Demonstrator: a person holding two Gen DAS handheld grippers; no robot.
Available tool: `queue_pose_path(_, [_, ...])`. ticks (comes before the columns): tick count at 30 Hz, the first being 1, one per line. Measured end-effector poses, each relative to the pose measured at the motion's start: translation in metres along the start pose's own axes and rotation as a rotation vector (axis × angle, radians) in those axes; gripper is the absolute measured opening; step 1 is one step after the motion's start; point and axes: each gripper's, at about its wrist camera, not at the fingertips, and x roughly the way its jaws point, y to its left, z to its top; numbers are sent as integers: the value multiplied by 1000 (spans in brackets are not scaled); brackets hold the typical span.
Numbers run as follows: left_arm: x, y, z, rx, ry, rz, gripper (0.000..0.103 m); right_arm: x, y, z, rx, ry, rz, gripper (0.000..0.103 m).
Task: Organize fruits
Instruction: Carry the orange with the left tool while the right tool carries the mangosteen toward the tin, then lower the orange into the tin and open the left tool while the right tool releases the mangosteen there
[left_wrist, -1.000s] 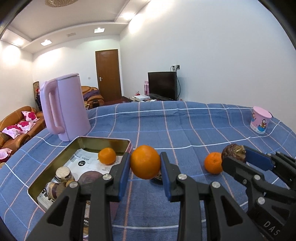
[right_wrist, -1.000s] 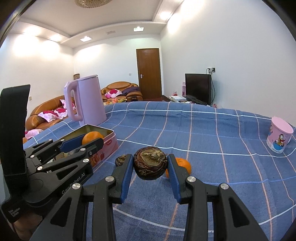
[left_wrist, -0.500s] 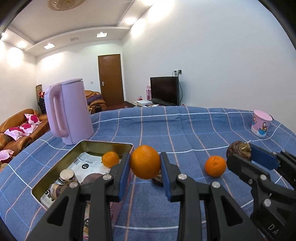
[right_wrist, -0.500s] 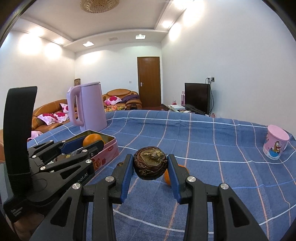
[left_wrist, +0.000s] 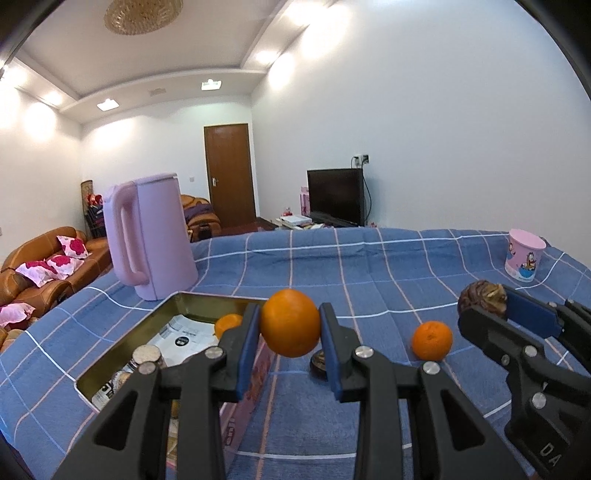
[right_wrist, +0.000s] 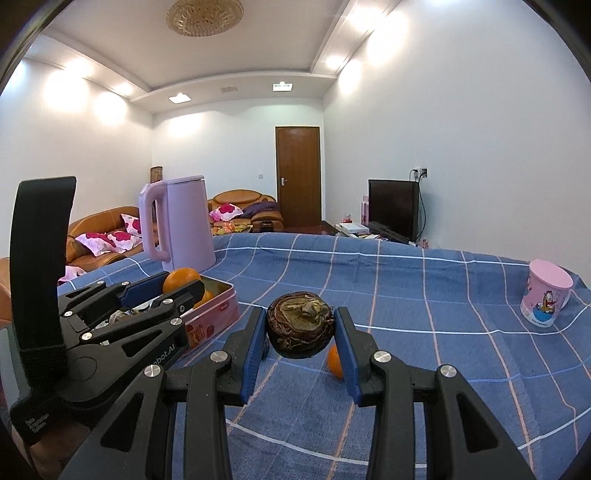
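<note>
An orange (left_wrist: 290, 322) is pinched between the blue pads of the left gripper (left_wrist: 288, 332), lifted clear of the blue checked tablecloth (left_wrist: 332, 266), just beside the near right corner of an open metal tin (left_wrist: 207, 299). To its right, the right gripper (right_wrist: 300, 334) clamps a dark brown wrinkled fruit (right_wrist: 300, 324), also held off the cloth; which fruit it is cannot be told. Under the left gripper's fingers, a small dark round thing (left_wrist: 317, 363) sits on the cloth, mostly hidden by the right finger. A second, smaller orange (left_wrist: 432, 340) rests on the cloth between the two grippers, apart from both; in the right wrist view it is half covered by a finger. Inside the tin lie another small orange (left_wrist: 227, 324), printed paper and some round brownish things, partly blocked by the gripper frame and hard to identify. Past the tin's far edge stands a lilac electric kettle (left_wrist: 147, 236), upright, handle to the left. The cloth beyond the fruits is open to the table's far edge, where a pink cartoon cup (left_wrist: 524, 254) stands near the right corner. Farther off are a brown sofa with flowered cushions (left_wrist: 40, 266), a dark television (left_wrist: 334, 195) and a closed wooden door (left_wrist: 229, 175).
</note>
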Motion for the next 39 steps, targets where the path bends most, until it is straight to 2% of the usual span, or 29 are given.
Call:
queue_pose_path(8, [-5,-1,0,5,-30,22,34,-9,-3,-1,7,-32,-7,40])
queue_pose_path(23, [3,4,1,4,20,16,34,5,0,4,-8,16,20,40])
queue_pose_path(28, [13,22,2,-37,72,5,34,16,4,7,-23,48,31,40])
queue_pose_path(39, [21,66,9,-68,86,52,34,39,26,21,-78,82,85,39])
